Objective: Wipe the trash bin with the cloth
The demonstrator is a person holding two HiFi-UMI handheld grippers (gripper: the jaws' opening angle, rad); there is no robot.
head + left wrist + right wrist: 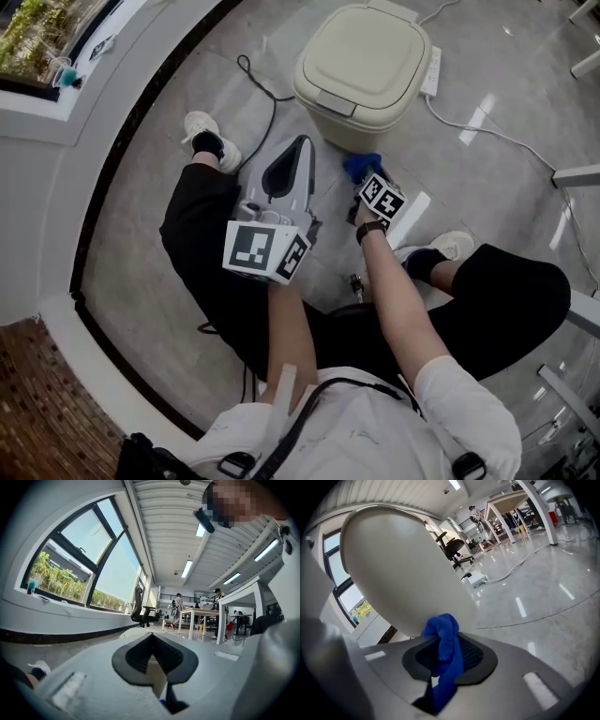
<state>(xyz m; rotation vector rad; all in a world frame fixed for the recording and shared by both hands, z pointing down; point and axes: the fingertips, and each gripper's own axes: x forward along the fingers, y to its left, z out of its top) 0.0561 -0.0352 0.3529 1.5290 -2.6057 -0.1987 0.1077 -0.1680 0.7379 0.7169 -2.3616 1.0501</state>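
A cream trash bin with its lid down stands on the floor ahead of me. My right gripper is shut on a blue cloth, low against the bin's near side. In the right gripper view the bin's rounded wall fills the upper left, and the blue cloth bunches between the jaws and touches it. My left gripper is held higher, left of the bin and apart from it. In the left gripper view its jaws are shut with nothing in them.
A white power strip and its cable lie to the right of the bin. A black cable runs on the floor at the left. A curved wall base and window sill border the left side. My shoes rest on the floor.
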